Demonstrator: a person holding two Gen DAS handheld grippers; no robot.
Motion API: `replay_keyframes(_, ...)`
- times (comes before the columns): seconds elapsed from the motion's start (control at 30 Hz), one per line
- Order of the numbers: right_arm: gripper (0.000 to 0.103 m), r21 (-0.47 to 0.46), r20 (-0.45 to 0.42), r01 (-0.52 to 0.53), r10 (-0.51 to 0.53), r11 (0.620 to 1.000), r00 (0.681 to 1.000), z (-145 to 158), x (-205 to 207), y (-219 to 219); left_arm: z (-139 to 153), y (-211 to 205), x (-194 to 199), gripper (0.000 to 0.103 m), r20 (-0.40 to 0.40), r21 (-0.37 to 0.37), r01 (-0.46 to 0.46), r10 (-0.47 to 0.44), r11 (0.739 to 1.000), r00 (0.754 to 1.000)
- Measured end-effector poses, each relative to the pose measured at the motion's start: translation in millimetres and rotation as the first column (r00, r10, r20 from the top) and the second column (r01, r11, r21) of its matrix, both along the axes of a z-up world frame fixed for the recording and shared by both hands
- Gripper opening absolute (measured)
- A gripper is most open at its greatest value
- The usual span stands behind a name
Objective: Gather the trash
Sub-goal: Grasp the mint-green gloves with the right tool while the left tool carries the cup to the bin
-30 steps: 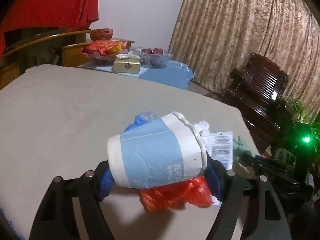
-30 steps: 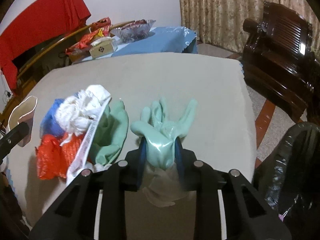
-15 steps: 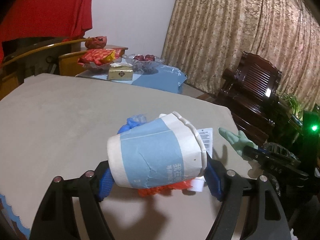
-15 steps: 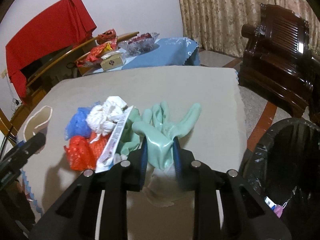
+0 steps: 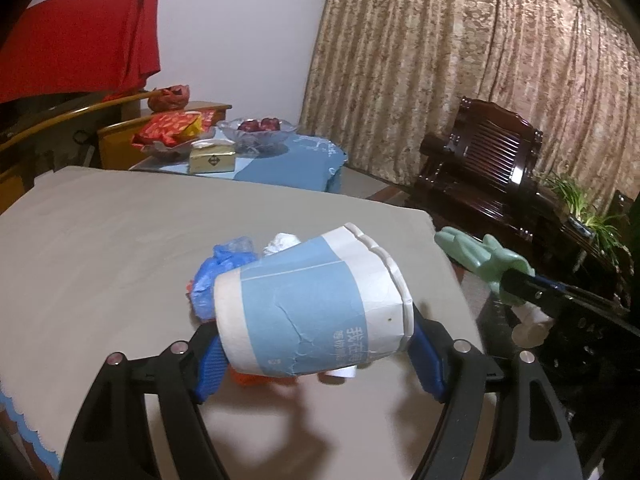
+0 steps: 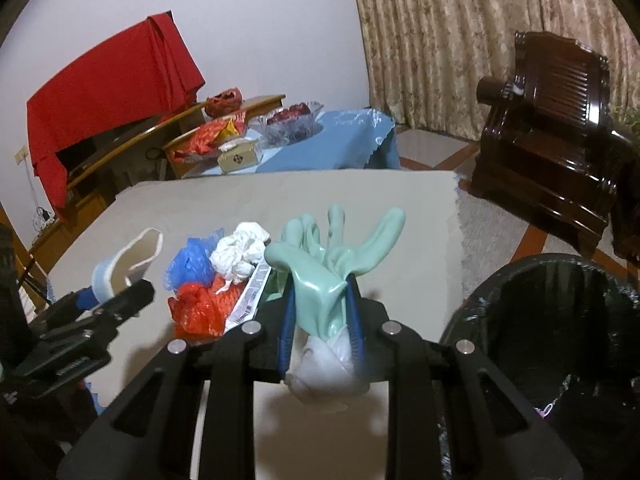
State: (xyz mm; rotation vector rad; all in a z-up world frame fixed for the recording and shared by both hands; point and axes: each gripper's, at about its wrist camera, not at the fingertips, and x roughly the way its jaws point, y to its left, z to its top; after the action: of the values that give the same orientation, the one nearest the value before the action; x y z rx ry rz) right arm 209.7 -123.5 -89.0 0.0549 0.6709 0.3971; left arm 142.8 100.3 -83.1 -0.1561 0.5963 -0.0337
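Observation:
A blue-and-white paper cup (image 5: 312,308) lies sideways between the blue pads of my left gripper (image 5: 316,344), which is shut on it above the beige table (image 5: 120,232). My right gripper (image 6: 322,320) is shut on a pale green rubber glove (image 6: 320,276), whose fingers stick up and whose white cuff hangs below. On the table lies a trash pile: a blue bag (image 6: 192,264), crumpled white paper (image 6: 240,254), a red bag (image 6: 200,308) and a labelled strip (image 6: 252,300). In the left wrist view the glove (image 5: 480,256) shows past the table's right edge.
A bin lined with a black bag (image 6: 560,320) stands open on the floor right of the table. A dark wooden armchair (image 6: 552,128) is behind it. A blue-clothed side table (image 6: 332,140) with bowls and a box stands at the back.
Both grippers have risen with their loads. The glove has come up off the table and moved right toward the bin, and the cup now hangs higher over the pile.

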Motion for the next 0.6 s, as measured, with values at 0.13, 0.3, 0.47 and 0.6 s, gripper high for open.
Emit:
replay_keyframes(0.13, 0.022, 0.005, 0.030, 0.009, -0.009, 1.000, 1.000, 13.1, -11.5, -13.2, 5.5, -13.4, -2.8, 0.075, 0.010, -0.002, 0.029, -0.029, 1.000, 1.000)
replay_keyframes(0.3, 0.022, 0.006, 0.066, 0.049, -0.049, 0.999, 0.997, 27.1, -26.9, -38.4, 14.0, -36.4, -4.2, 0.075, 0.027, 0.007, 0.073, -0.073, 0.997, 0.997)
replay_keyframes(0.47, 0.022, 0.002, 0.091, 0.112, -0.112, 0.994, 0.990, 35.1, -42.2, -70.5, 20.5, -68.1, -2.4, 0.075, 0.040, 0.011, 0.139, -0.140, 0.990, 0.989)
replay_keyframes(0.6, 0.022, -0.007, 0.100, 0.176, -0.174, 0.984, 0.980, 36.9, -53.3, -102.6, 23.4, -98.5, -0.8, 0.075, 0.050, 0.013, 0.205, -0.206, 0.979, 0.977)
